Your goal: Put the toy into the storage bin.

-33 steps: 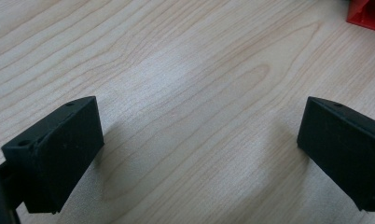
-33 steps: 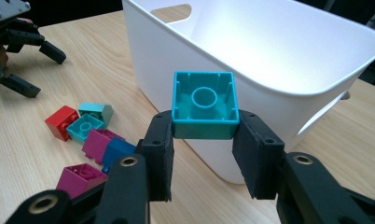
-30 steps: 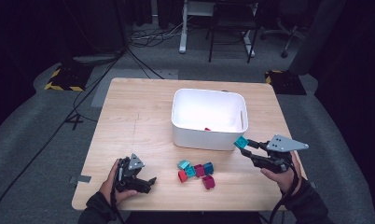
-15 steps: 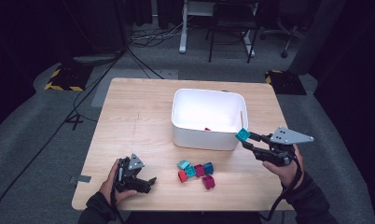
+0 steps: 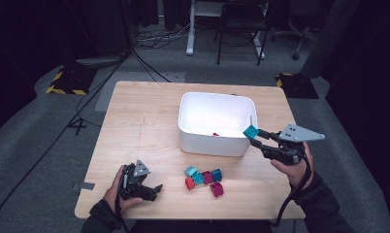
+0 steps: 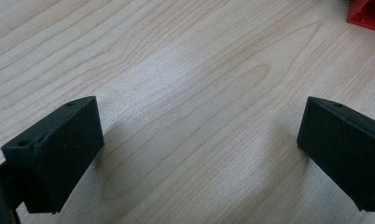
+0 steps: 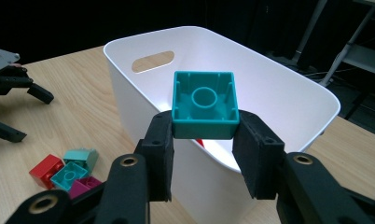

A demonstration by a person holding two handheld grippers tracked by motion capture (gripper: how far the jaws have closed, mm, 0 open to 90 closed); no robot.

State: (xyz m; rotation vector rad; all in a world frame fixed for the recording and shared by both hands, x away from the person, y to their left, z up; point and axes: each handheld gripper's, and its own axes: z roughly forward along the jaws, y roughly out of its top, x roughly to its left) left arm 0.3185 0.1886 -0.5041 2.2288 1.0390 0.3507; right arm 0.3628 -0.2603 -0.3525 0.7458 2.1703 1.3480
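My right gripper (image 5: 251,132) (image 7: 204,133) is shut on a teal brick (image 5: 251,131) (image 7: 204,103), which hangs in the air at the near right corner of the white bin (image 5: 190,133) (image 7: 279,93). A red piece (image 5: 215,134) lies inside the bin. Several loose bricks (image 5: 204,178) (image 7: 66,170) in teal, red and magenta lie on the table in front of the bin. At the front left my left gripper (image 5: 155,189) (image 6: 197,154) rests on the wood, jaws wide open with nothing between them.
The wooden table (image 5: 144,121) stands on grey carpet. The corner of a red brick (image 6: 368,14) shows at the top right of the left gripper view. Chairs and desk legs (image 5: 232,29) stand beyond the far edge. Cables (image 5: 86,107) run across the floor at the left.
My right gripper has risen with the teal brick and drawn closer to the bin's near right corner. The left gripper has not moved.
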